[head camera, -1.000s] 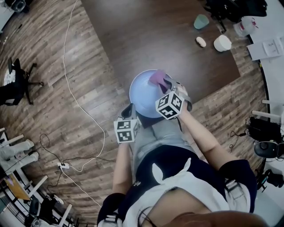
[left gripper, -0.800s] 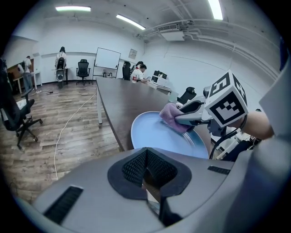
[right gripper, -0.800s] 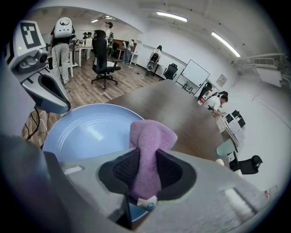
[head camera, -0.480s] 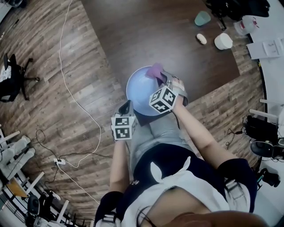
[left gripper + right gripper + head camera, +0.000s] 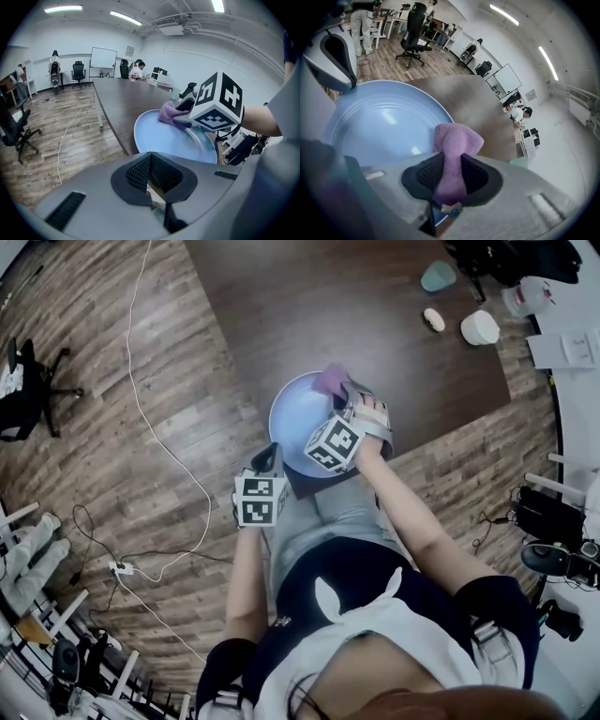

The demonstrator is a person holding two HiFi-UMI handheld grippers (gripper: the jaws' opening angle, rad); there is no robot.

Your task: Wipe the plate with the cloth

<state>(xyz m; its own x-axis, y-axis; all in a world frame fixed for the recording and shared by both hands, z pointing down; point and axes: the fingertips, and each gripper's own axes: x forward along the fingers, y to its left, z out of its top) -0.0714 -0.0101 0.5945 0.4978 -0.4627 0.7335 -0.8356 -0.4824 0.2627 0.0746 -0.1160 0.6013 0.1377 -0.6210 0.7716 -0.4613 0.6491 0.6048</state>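
A light blue plate (image 5: 298, 418) lies at the near edge of the dark table (image 5: 356, 306). My right gripper (image 5: 343, 397) is shut on a purple cloth (image 5: 330, 381), which rests on the plate's far right part. In the right gripper view the cloth (image 5: 454, 143) runs out between the jaws of that gripper (image 5: 449, 176) onto the plate (image 5: 379, 122). My left gripper (image 5: 271, 459) is shut on the plate's near left rim. In the left gripper view the plate (image 5: 168, 138) lies just beyond that gripper (image 5: 151, 180), with the cloth (image 5: 169, 114) at its far side.
At the table's far right stand a teal cup (image 5: 438, 276), a white bowl (image 5: 479, 327) and a small pale oval object (image 5: 433, 320). A white cable (image 5: 141, 409) trails over the wooden floor at left, near an office chair (image 5: 28, 390).
My right gripper has rolled, and its marker cube has shifted left over the plate. The cloth stays on the plate's far right part. The left gripper keeps its hold.
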